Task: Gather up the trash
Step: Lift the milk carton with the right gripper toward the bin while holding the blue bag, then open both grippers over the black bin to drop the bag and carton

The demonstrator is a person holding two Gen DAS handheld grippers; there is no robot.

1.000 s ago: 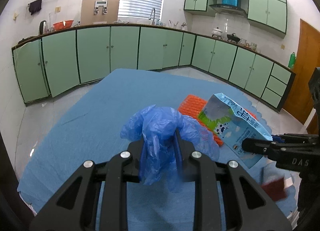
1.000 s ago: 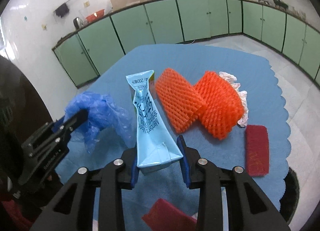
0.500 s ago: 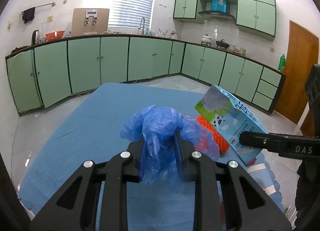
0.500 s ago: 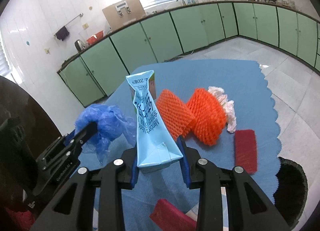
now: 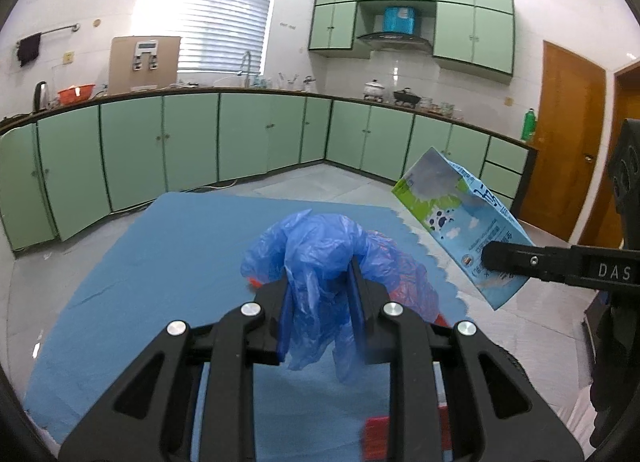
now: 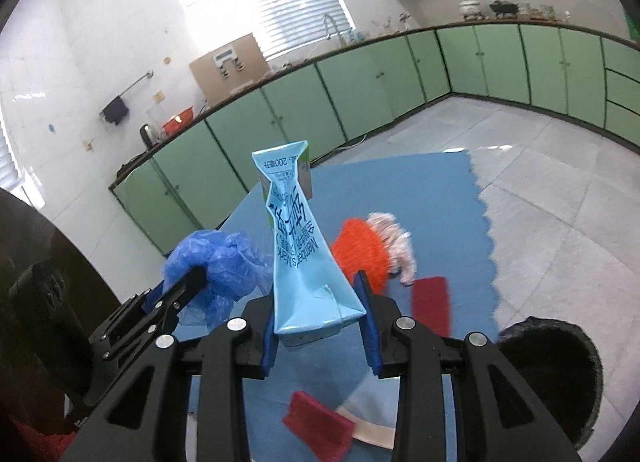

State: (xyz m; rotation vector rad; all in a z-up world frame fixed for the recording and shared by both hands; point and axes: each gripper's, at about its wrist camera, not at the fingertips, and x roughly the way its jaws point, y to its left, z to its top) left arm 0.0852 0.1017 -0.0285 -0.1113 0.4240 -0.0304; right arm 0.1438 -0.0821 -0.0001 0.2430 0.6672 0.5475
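Black angular claw (image 5: pixel 320 302) frames, silver screws, blue pads.

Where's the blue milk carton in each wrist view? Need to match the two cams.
Left wrist: milk carton right of centre, tilted, pinched by the right gripper entering from the right edge.
Right wrist: milk carton centre frame, standing up between that camera's own fingers.
Shared landmark: crumpled blue plastic bag in the left gripper.

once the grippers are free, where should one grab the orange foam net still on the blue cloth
Judging by its pose, take the orange foam net across its rounded body from above; the soft mesh should compress. Come from its left, bare-cloth side, since the pink-white wad touches its right.
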